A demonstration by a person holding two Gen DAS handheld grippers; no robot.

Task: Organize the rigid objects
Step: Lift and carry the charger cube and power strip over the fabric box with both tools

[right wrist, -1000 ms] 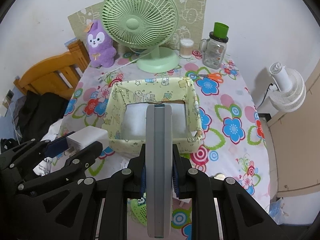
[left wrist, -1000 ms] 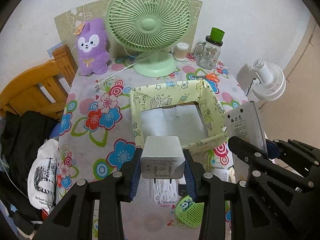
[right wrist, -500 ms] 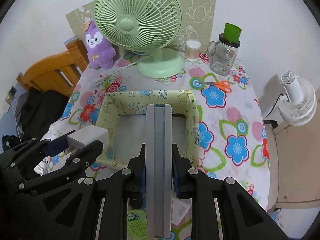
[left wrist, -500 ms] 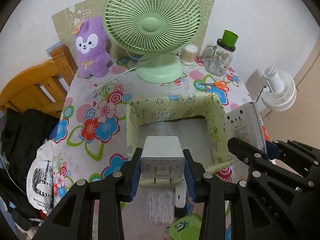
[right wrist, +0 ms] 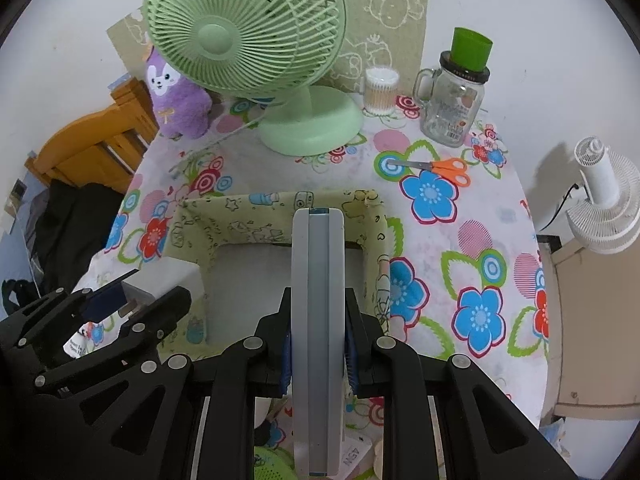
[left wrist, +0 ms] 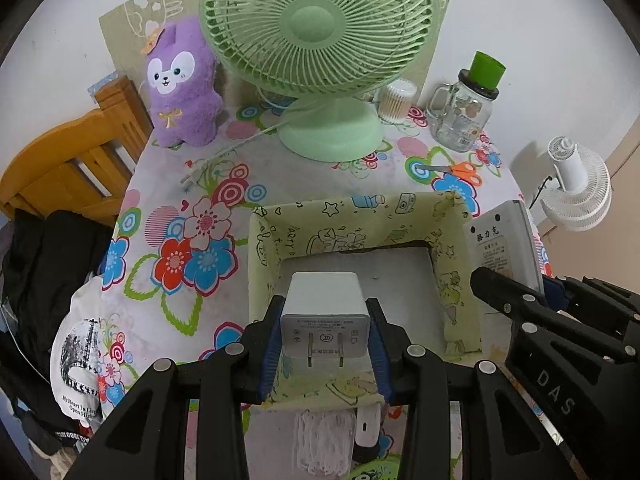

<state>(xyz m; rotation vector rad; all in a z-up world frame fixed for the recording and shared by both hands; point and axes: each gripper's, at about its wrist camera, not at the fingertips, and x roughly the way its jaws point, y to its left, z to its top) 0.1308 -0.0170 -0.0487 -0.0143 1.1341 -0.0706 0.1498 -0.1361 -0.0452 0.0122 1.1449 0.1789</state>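
Left tool [left wrist: 324, 336]: clenched on a white plug-in charger [left wrist: 324, 304], blue pads on its two sides, prongs facing the camera. Right tool [right wrist: 318, 344]: clenched on a flat grey-and-white device [right wrist: 318, 320] held edge-on, upright betw. the pads. In the left wrist view the same device shows its broad face w/ a printed label at far right.

Both items hang over a soft yellow-green fabric bin [left wrist: 360, 216] w/ cartoon print; bin floor pale and bare. Charger sits over the bin's near-left part, device over its near-right part; contact w/ the bin cannot be told.

Surface: counter [right wrist: 460, 240] under a white cloth w/ large red, blue and green flowers. Behind the bin, a green desk fan [left wrist: 320, 40]; left of it a purple plush rabbit [left wrist: 180, 88]; right of it a cotton-swab tub [right wrist: 380, 90] and a glass mug-jar w/ green cap [right wrist: 456, 96]. Orange-handled scissors [right wrist: 440, 168] lie betw. jar and bin. Room: white wall, wooden chair [left wrist: 72, 160] at left w/ dark clothing, white clip fan [right wrist: 604, 200] at right.

View differences: left wrist view alone shows a white knit piece [left wrist: 320, 440] and a small white gadget below the bin's near wall. Right wrist view alone shows the left tool from the side at lower left.
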